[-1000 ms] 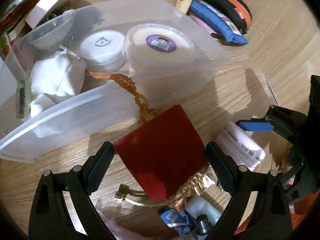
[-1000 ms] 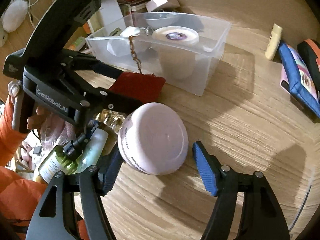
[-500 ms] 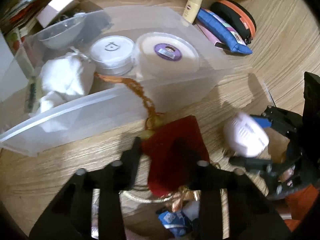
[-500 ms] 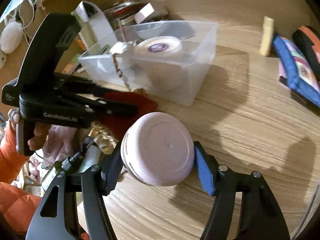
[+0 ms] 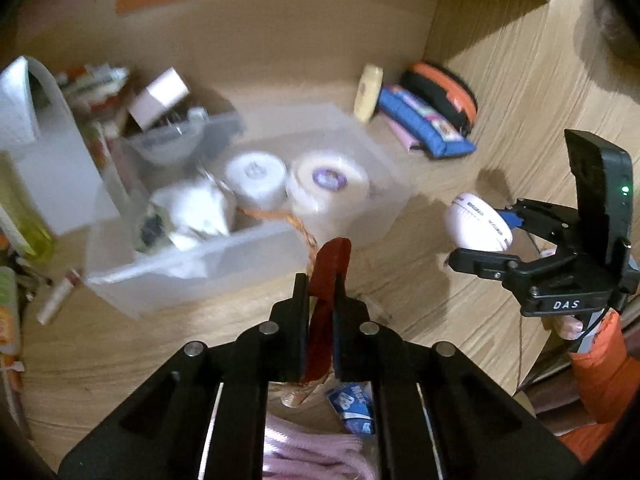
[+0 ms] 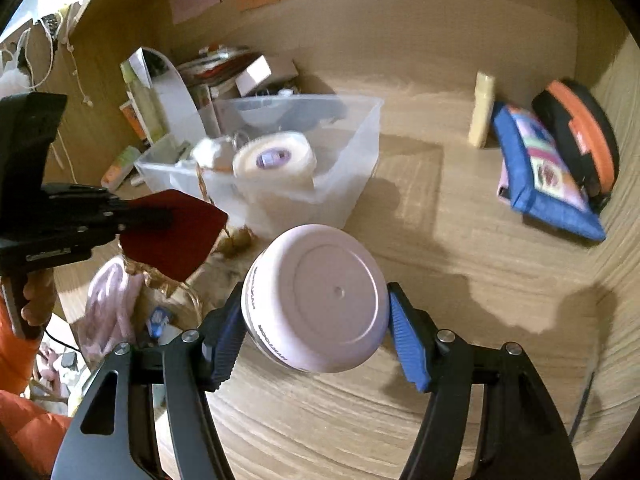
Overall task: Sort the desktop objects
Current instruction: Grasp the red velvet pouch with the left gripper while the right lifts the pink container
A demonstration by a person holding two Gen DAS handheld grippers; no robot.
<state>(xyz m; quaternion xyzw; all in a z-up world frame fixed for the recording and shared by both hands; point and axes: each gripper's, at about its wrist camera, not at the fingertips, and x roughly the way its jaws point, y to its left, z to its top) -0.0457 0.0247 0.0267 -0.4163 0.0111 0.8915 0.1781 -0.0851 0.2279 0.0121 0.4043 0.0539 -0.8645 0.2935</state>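
Landmark: clear bin (image 5: 192,268) on the tabletop (image 6: 460,280).
Left tongs (image 5: 322,280): clenched on the red pouch (image 5: 326,280), lifted just before the bin's front wall; its orange cord (image 5: 298,226) trails over the rim.
Right tongs (image 6: 316,320): clamped on the pale jar (image 6: 320,300), right of the bin.
In the bin: two round tubs (image 5: 328,182), white bundle (image 5: 192,208).
Right of the bin, well apart: blue case (image 6: 548,176), yellow tube (image 6: 482,110).
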